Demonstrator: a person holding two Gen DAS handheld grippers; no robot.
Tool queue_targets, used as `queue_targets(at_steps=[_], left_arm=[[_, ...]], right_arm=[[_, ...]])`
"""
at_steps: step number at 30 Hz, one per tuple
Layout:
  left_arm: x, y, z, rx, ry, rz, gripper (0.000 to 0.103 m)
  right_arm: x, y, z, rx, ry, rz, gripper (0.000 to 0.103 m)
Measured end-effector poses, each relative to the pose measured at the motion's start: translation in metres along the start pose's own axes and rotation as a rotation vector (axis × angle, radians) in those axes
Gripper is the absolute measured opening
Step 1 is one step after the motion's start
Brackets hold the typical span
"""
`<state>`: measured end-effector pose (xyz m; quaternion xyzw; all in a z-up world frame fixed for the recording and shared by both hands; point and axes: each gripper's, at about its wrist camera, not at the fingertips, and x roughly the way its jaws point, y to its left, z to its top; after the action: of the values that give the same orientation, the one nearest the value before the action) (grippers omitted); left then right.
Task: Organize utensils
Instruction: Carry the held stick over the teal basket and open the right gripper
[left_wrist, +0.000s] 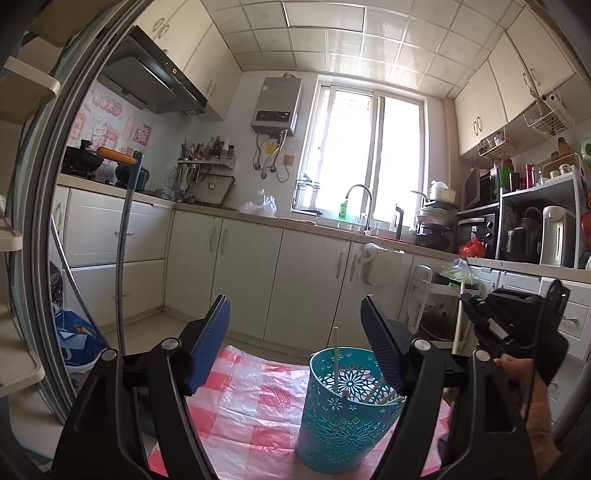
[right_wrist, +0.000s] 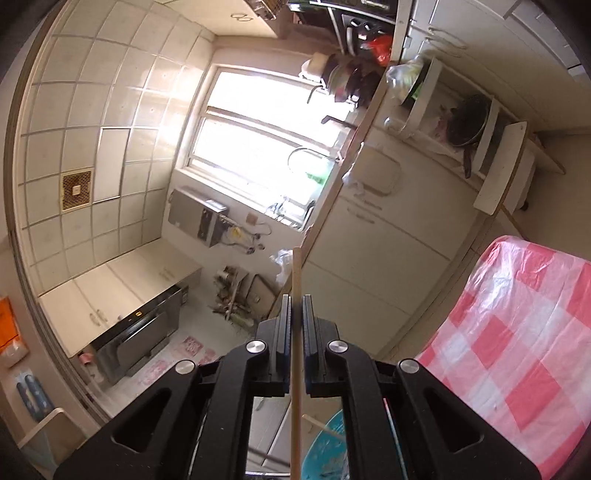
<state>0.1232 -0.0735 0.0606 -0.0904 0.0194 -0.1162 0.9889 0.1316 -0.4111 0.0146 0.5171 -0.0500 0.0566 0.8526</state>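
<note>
A teal perforated holder (left_wrist: 345, 410) stands on the pink checked tablecloth (left_wrist: 251, 398) and holds several pale chopsticks (left_wrist: 335, 358). My left gripper (left_wrist: 295, 332) is open and empty, its blue fingers (left_wrist: 208, 343) spread just behind and above the holder. My right gripper (right_wrist: 296, 314) is shut on a single pale wooden chopstick (right_wrist: 295, 354) that runs lengthwise between its jaws. The right gripper also shows in the left wrist view (left_wrist: 476, 306), to the right of the holder. The holder's rim (right_wrist: 332, 443) shows below the right gripper.
Kitchen cabinets (left_wrist: 258, 266) and a counter with sink and tap (left_wrist: 360, 206) lie ahead. A white trolley (left_wrist: 436, 302) stands at the right. A metal pole with an orange handle (left_wrist: 123, 236) rises at the left. The table's far edge (left_wrist: 258, 360) is near.
</note>
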Motion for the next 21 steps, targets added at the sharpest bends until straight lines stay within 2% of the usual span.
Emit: queue_targets(at_steps=[3,9,14,17,21], left_arm=[[0.009,-0.002,0.004,-0.002,0.005,-0.007,0.07],[0.027,-0.005,0.005,-0.012,0.032,-0.007,0.07],[0.031,-0.006,0.002,-0.016,0.056,-0.01,0.07],[0.03,-0.004,-0.001,-0.018,0.065,-0.006,0.07],[0.029,-0.002,-0.004,-0.014,0.078,-0.003,0.071]], right_arm=[[0.011,-0.005,0.0,-0.009,-0.013,-0.013,0.006],[0.023,0.01,-0.011,-0.127,-0.031,-0.026,0.006],[0.029,0.02,-0.031,-0.282,0.03,-0.075,0.007],[0.03,0.021,-0.048,-0.394,0.098,-0.115,0.008],[0.021,0.02,-0.057,-0.475,0.178,-0.132,0.009]])
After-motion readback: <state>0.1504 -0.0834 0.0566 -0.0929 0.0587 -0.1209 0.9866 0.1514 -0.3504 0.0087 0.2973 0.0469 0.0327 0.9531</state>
